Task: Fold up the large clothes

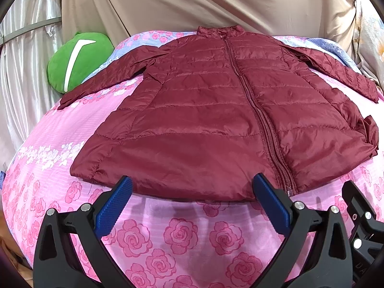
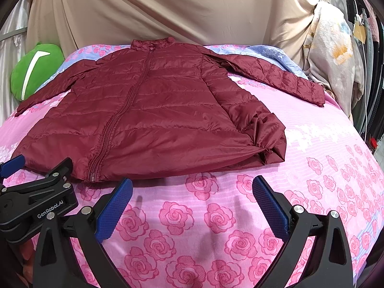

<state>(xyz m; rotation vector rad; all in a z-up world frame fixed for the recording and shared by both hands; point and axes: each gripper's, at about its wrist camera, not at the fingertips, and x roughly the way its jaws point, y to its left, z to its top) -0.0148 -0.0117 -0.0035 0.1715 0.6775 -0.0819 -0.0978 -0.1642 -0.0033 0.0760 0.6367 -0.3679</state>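
A maroon quilted jacket point(image 1: 216, 110) lies flat and zipped on the pink rose bedsheet point(image 1: 180, 235), collar away from me, both sleeves spread out. Its right hem corner is bunched up point(image 2: 266, 139). My left gripper point(image 1: 192, 187) is open and empty, its blue fingertips just at the jacket's near hem. My right gripper point(image 2: 192, 187) is open and empty, a little short of the hem, over bare sheet point(image 2: 216, 216). The jacket also shows in the right wrist view point(image 2: 156, 110). The left gripper's body point(image 2: 36, 201) shows at the lower left of the right wrist view.
A green cushion point(image 1: 79, 60) lies at the bed's far left, next to the left sleeve. A beige cloth point(image 1: 204, 2) hangs behind the bed. Piled floral fabric point(image 2: 331, 55) and hanging items stand at the far right.
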